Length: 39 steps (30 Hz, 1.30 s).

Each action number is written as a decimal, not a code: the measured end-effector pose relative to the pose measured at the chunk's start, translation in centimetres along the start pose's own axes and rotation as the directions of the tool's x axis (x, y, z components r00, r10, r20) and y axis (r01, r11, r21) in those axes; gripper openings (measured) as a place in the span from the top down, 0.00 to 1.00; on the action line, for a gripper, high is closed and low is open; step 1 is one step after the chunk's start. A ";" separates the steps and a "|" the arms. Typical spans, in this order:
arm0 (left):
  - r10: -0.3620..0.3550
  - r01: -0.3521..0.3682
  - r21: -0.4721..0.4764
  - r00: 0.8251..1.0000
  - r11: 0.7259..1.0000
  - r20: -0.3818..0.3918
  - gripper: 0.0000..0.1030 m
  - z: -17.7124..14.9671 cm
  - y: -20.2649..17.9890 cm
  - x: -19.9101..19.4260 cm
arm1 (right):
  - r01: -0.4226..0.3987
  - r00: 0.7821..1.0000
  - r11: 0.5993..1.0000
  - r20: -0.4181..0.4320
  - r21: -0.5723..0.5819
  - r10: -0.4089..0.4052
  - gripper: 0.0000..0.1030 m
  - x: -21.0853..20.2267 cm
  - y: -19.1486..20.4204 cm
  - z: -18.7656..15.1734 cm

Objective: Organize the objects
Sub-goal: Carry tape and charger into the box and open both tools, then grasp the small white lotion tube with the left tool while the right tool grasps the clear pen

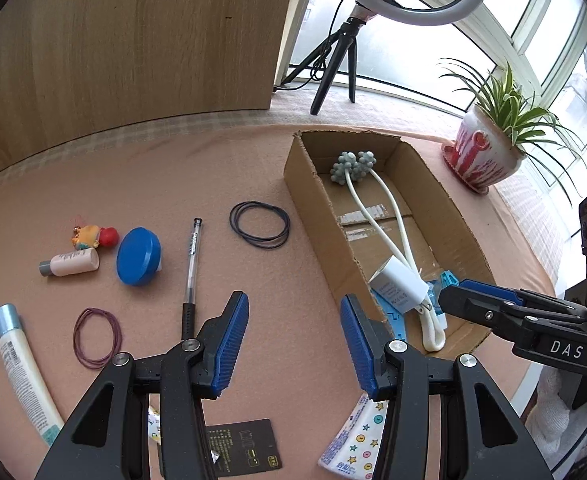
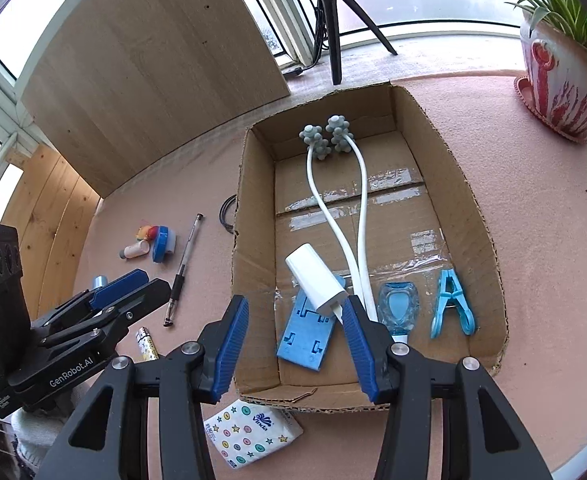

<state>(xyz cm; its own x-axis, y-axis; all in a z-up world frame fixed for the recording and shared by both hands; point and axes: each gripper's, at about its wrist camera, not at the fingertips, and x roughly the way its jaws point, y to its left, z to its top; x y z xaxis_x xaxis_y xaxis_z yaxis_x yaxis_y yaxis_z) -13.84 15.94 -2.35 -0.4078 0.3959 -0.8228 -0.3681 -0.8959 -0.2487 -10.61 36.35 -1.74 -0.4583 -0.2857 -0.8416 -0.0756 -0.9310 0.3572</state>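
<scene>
**Sorting under way: box part-filled, table items waiting**

Loose things lie on the pink table cover, from the left: a cream tube (image 1: 21,368), a maroon rubber band (image 1: 97,338), a small pink bottle (image 1: 71,263) beside a little toy figure (image 1: 93,237), a blue round lid (image 1: 138,256), a pen (image 1: 191,266) and a set of dark hair ties (image 1: 260,224). None of these is in the cardboard box (image 1: 313,216) yet. The left gripper (image 1: 293,340) hangs above the table just short of the box's near-left wall, jaws spread and holding nothing; a tissue pack (image 1: 353,436) and a dark card (image 1: 245,450) lie beneath it.

Further right, the box already holds a white massager with knobbly balls (image 2: 327,136), a white charger plug (image 2: 313,276) resting on a blue flat stand (image 2: 305,338), a blue translucent piece (image 2: 397,304) and a blue clothes peg (image 2: 451,304). The right gripper (image 2: 293,340) sits over the box's near end, jaws apart and empty, the plug just ahead of them.

Judging by this, a drop-off is finished and the next pick is due. The pen or hair ties look nearest to the left gripper; a thin pen calls for a low, square approach across its barrel.
</scene>
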 end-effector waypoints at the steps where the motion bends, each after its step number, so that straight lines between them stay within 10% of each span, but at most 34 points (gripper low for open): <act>1: 0.008 -0.008 -0.011 1.000 1.000 -0.003 0.50 -0.3 0.9 -0.2 | -0.007 1.000 1.000 -0.002 -0.006 0.007 0.56 0.1 0.6 0.0; 15: 0.124 -0.130 -0.120 0.991 0.984 -0.053 0.50 0.0 13.5 -1.0 | -0.053 0.997 0.993 -0.059 -0.104 0.047 0.56 3.3 7.7 -0.2; 39: -0.014 -0.009 -0.129 0.984 0.992 -0.176 0.50 4.5 21.3 4.8 | -0.057 0.985 0.993 -0.170 -0.108 0.038 0.56 8.8 11.4 -0.1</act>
<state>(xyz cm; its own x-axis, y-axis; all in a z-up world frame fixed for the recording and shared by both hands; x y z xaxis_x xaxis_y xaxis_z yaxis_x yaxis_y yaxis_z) -27.39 -0.38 -9.28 -0.2486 0.3671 -0.8963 -0.2540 -0.9177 -0.3054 -15.39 23.19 -5.13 -0.3034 -0.3552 -0.8842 0.0465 -0.9323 0.3586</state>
